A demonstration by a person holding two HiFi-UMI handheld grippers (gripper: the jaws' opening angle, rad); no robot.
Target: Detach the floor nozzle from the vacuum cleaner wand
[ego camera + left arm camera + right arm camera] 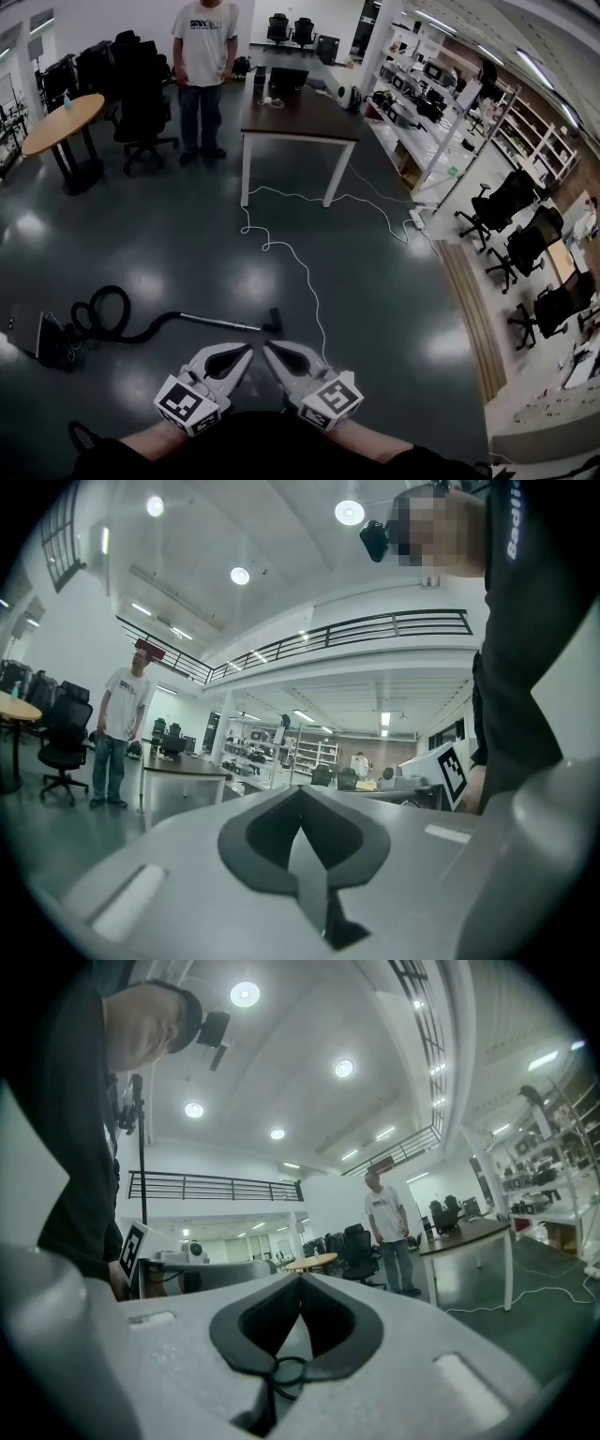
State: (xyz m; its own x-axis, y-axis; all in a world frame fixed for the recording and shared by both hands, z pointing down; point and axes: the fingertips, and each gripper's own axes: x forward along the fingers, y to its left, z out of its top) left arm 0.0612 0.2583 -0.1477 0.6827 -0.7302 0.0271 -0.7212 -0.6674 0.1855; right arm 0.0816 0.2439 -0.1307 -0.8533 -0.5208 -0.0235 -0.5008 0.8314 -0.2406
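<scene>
Lying beyond left tongs (247, 351), right tongs (266, 350): floor nozzle (274, 324).

A person (204, 75) stands at top centre beside a dark table (300, 117). A white cable (302, 267) trails across the floor below the table, and shelves (441, 117) fill the upper right.

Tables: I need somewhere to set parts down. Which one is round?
The light wooden table at far left; the dark table by the standing person is rectangular.
</scene>
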